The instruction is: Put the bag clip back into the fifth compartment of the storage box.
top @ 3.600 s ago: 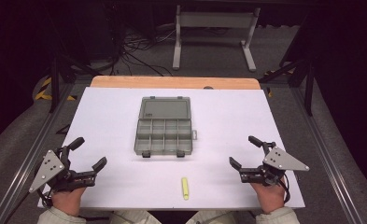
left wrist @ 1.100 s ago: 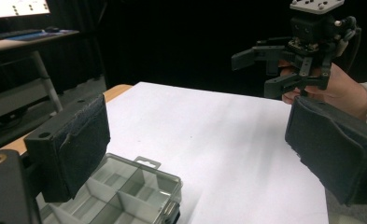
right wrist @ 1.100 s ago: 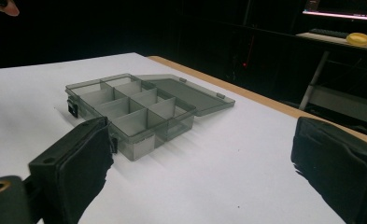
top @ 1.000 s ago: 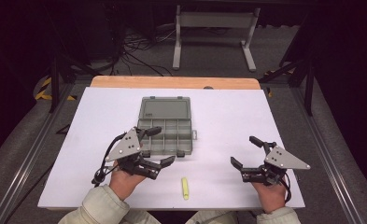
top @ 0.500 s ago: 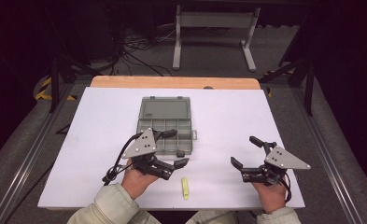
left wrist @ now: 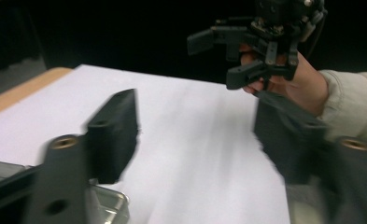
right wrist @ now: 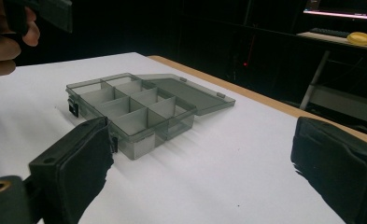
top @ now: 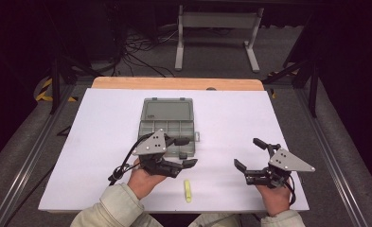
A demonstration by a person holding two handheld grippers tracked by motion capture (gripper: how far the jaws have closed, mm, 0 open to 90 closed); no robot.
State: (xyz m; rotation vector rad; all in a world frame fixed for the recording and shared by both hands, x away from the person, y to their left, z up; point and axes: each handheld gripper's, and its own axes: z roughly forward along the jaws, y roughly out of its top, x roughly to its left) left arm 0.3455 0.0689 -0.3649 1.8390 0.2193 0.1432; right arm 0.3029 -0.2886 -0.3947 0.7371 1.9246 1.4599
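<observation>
- One compartment box (top: pixel 167 124), lid open flat, near the middle of my white counter (top: pixel 103 142).
- One yellow marker (top: pixel 187 190), lying near the front edge.
- Two hand-held grippers.
- Left hand-held gripper (top: pixel 186 152): over the box's front right corner, marker just in front; jaws have just been closing, nothing between them, released.
- Right hand-held gripper (top: pixel 249 154): well apart to the right, released, jaws wide.

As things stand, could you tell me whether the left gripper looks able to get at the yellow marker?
Probably yes: the left gripper hovers just beyond the yellow marker, jaws apart with nothing between them, and only bare table lies between.
</observation>
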